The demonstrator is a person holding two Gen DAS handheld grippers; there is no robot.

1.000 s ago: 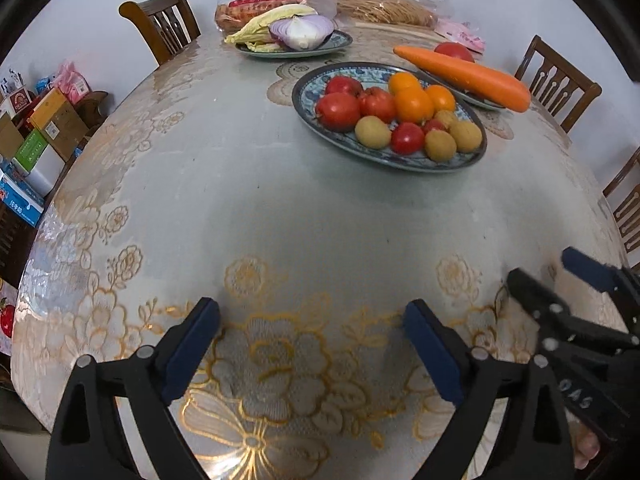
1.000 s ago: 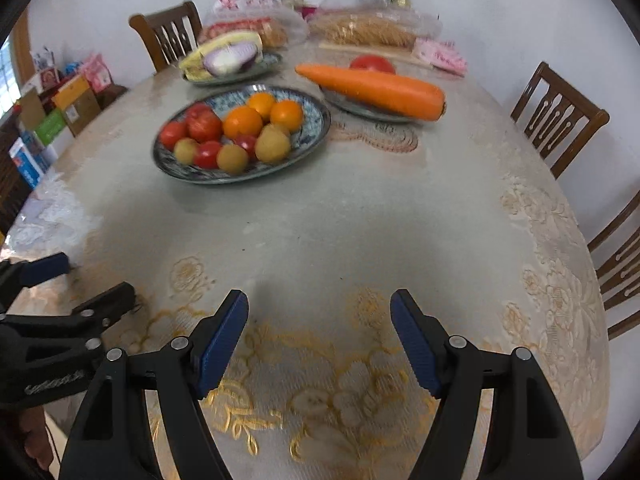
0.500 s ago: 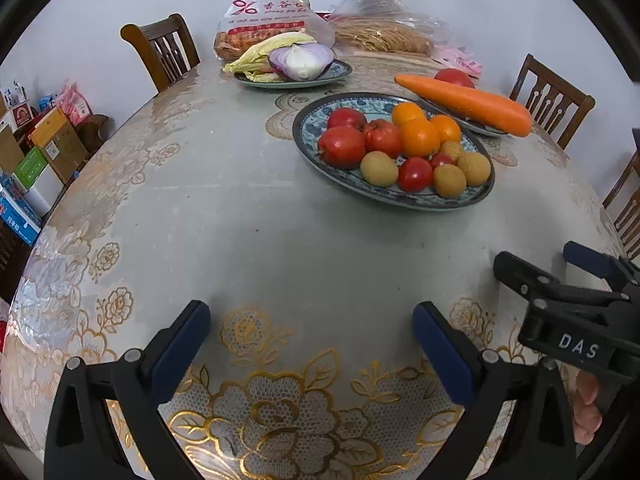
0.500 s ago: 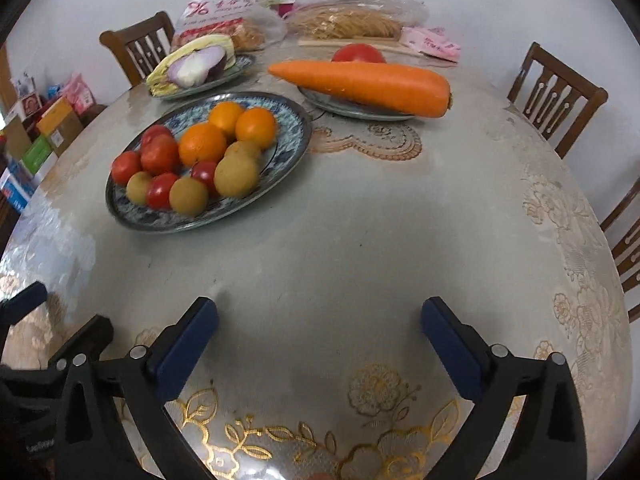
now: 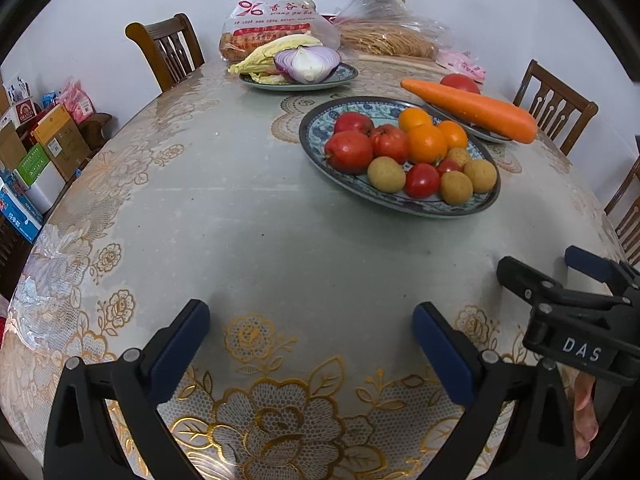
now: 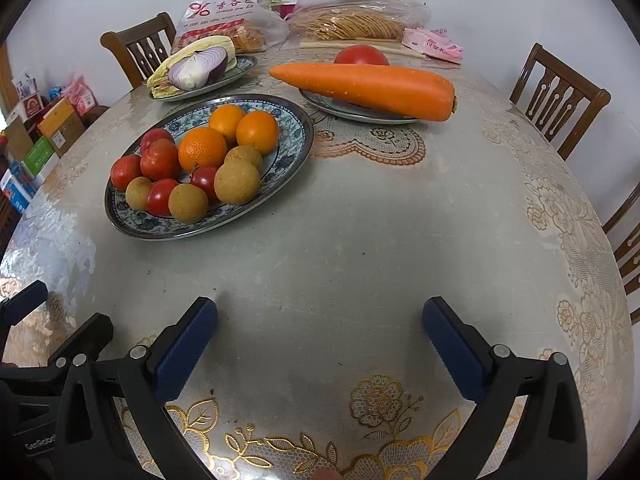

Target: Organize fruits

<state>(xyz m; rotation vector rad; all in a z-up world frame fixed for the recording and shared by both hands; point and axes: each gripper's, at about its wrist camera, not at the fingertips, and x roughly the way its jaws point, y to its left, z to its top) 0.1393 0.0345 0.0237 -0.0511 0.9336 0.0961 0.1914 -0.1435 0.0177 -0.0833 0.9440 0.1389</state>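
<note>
Fruits (image 6: 200, 168) piled on patterned plate (image 6: 296, 136), both tools agape

Soft, even indoor light fills both views, bright enough to keep colours true. A broad grey shadow lies on the surface (image 5: 248, 208) just ahead of each pair of jaws. Glare sheens the clear plastic cover at the left edge and on the far bags (image 6: 224, 20). Fisheye bending curves the chairs (image 6: 556, 96) and wall, with black corners. Focus stays sharp throughout, with no motion blur.
</note>
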